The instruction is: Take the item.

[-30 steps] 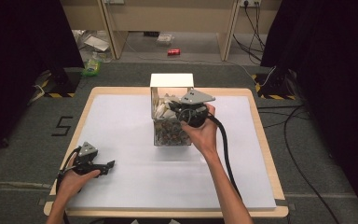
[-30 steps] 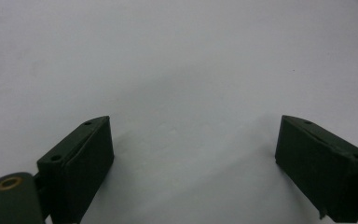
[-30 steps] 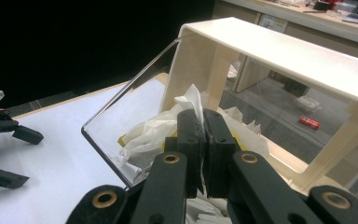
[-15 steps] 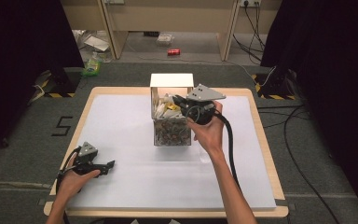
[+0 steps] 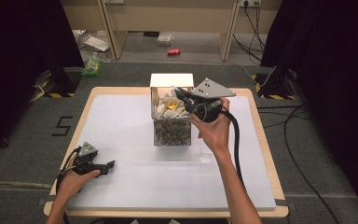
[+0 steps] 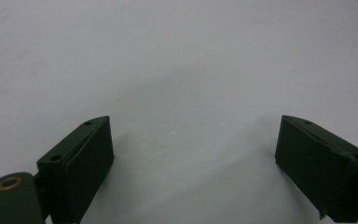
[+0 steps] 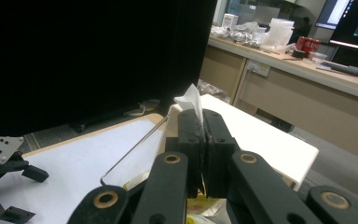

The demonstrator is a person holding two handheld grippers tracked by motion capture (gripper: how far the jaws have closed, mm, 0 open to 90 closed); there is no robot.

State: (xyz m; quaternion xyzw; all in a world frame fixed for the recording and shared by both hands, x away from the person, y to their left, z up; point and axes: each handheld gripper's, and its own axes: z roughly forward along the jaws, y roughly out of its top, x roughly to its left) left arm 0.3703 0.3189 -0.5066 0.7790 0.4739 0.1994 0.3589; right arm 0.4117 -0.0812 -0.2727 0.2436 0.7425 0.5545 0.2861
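Observation:
A clear box [image 5: 171, 133] with its white lid [image 5: 171, 80] tipped back stands mid-table, full of white packets [image 5: 168, 110]. My right gripper [image 5: 180, 93] hovers just above the box's open top, pointing left, and is shut on a thin white piece. In the right gripper view that white piece [image 7: 190, 99] sticks up from between the closed jaws of the right gripper [image 7: 203, 117], with the box's rim [image 7: 133, 150] below. My left gripper [image 5: 108, 164] rests on the white mat at the near left. In its own view the left gripper [image 6: 193, 154] is open, with nothing between its jaws.
The white mat [image 5: 121, 121] covers the wooden table [image 5: 265, 154]. A cable [image 5: 237, 140] trails from the right gripper along the forearm. The left gripper [image 7: 2, 175] lies far off to the left in the right gripper view. Beyond the table are a floor with litter and dark curtains.
The right gripper has lifted up out of the box and drifted slightly right, staying closed. The left hand and its gripper have kept still.

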